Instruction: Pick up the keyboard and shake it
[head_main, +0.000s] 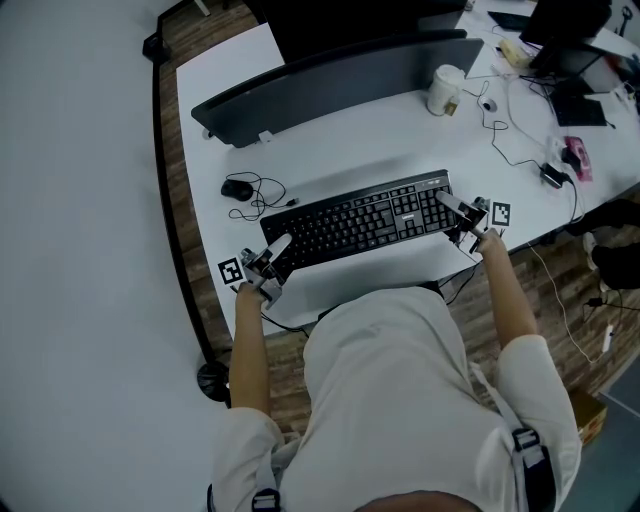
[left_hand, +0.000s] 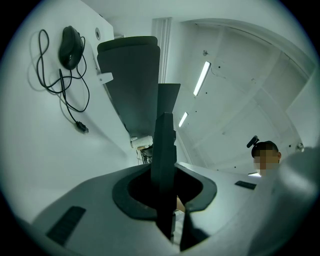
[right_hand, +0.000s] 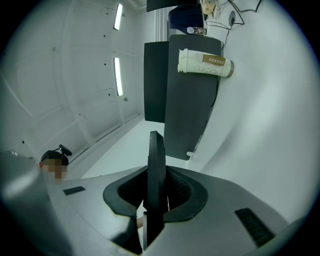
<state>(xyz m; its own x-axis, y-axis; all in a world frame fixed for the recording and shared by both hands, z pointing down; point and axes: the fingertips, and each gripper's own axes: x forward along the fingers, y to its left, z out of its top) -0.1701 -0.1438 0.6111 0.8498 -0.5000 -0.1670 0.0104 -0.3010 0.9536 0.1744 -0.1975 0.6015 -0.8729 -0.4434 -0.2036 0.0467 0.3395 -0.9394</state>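
Note:
The black keyboard (head_main: 365, 218) lies lengthwise across the white desk (head_main: 340, 140) in front of the person. My left gripper (head_main: 278, 247) is shut on its left end and my right gripper (head_main: 447, 203) is shut on its right end. In the left gripper view the keyboard (left_hand: 164, 150) shows edge-on as a dark upright slab between the jaws of the left gripper (left_hand: 165, 192). The right gripper view shows the same: the keyboard (right_hand: 155, 170) stands edge-on inside the right gripper (right_hand: 155, 197). Whether it still rests on the desk I cannot tell.
A black mouse (head_main: 237, 188) with a coiled cable lies left of the keyboard, also in the left gripper view as the mouse (left_hand: 70, 46). Behind stands a dark curved monitor (head_main: 330, 85) and a paper coffee cup (head_main: 444, 90) (right_hand: 205, 63). Cables and small devices (head_main: 560, 165) crowd the right.

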